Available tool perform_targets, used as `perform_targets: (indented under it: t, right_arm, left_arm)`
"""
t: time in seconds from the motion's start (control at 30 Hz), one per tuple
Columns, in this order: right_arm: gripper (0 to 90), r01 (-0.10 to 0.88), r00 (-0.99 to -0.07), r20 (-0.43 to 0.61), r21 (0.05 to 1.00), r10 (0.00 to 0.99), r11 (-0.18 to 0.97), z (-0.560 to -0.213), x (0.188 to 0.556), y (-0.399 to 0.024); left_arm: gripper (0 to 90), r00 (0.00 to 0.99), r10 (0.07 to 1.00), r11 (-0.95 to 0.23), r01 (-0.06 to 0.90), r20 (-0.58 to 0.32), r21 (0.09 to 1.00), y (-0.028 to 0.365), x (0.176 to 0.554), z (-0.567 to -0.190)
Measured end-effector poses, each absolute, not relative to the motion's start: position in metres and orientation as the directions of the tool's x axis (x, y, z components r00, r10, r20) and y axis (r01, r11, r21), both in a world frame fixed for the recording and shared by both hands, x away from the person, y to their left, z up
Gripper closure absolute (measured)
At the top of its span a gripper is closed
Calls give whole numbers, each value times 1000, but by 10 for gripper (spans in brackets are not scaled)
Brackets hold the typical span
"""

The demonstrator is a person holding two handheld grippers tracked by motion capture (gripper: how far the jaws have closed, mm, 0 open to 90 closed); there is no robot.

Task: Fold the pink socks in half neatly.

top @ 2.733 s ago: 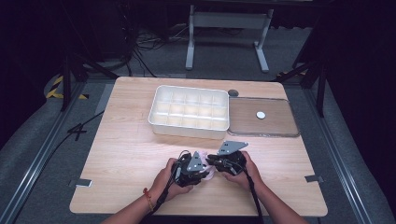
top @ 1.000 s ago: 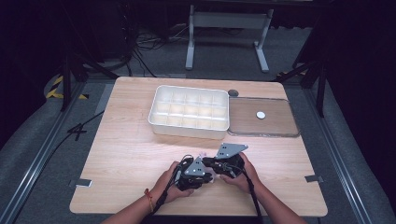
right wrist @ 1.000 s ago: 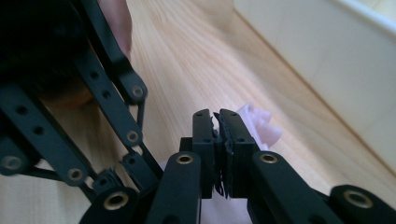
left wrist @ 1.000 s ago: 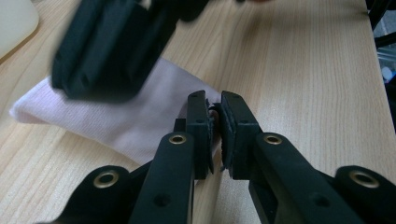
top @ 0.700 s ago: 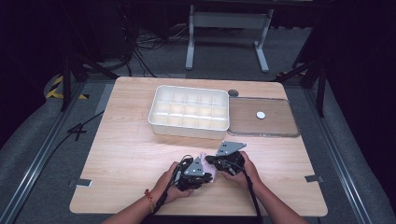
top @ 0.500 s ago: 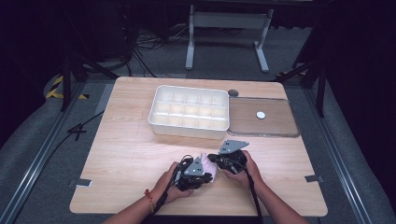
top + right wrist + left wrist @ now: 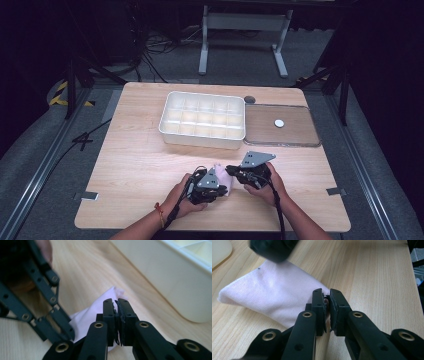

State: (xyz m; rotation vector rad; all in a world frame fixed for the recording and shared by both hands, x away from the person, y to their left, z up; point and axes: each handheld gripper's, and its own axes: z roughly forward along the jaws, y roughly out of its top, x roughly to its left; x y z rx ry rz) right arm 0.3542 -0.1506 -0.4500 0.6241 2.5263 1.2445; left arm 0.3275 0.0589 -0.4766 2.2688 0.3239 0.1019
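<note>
A small pale pink cloth [image 7: 221, 176] lies folded on the wooden table [image 7: 135, 160] near its front edge, between my two hands. In the left gripper view the cloth [image 7: 269, 295] spreads left of my left gripper [image 7: 326, 296], whose jaws are shut on its near corner. My left gripper [image 7: 220, 183] points right in the high view. My right gripper [image 7: 229, 171] points left at the cloth. In the right gripper view my right gripper [image 7: 115, 302] is shut over the cloth [image 7: 87, 313], with the left gripper [image 7: 37, 297] close at the left.
A white box with several compartments [image 7: 202, 120] stands at the table's middle back, and its wall [image 7: 180, 282] is close to my right gripper. A brown flat lid [image 7: 281, 131] with a white disc [image 7: 279, 123] lies to its right. A small dark knob [image 7: 249, 99] sits behind.
Both hands drew back a little toward the front edge, then held there with the cloth between them. The right gripper has edged slightly up and right.
</note>
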Motion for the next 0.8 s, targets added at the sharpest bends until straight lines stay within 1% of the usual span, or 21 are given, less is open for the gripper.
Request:
perform_targets:
  t: [0.13, 0.27, 0.3, 0.4, 0.47, 0.63, 0.8]
  right_arm:
    - [864, 271, -870, -72, 756, 487, 596, -462, 357, -149]
    - [863, 284, -861, -71, 753, 503, 593, -466, 362, -151]
    - [863, 286, -850, -94, 743, 518, 605, -468, 363, -151]
    - [868, 301, -851, -66, 751, 520, 588, -470, 365, -152]
    - [886, 312, -850, -47, 758, 525, 573, -471, 365, -151]
    - [900, 311, -839, -64, 758, 540, 573, -475, 361, -150]
    - [900, 328, -836, -35, 768, 547, 550, -478, 361, -152]
  left_arm:
    - [826, 964, 267, -634, 194, -24, 749, 59, 327, -476]
    - [826, 964, 266, -637, 187, -15, 748, 59, 326, -476]
    - [827, 964, 267, -634, 189, -17, 750, 59, 326, -477]
    - [830, 964, 266, -635, 189, -17, 749, 58, 326, -477]
    - [832, 964, 265, -635, 189, -19, 749, 58, 326, -477]
    - [835, 964, 266, -633, 180, -7, 753, 57, 324, -478]
    - [848, 964, 265, -644, 165, 15, 747, 54, 319, -479]
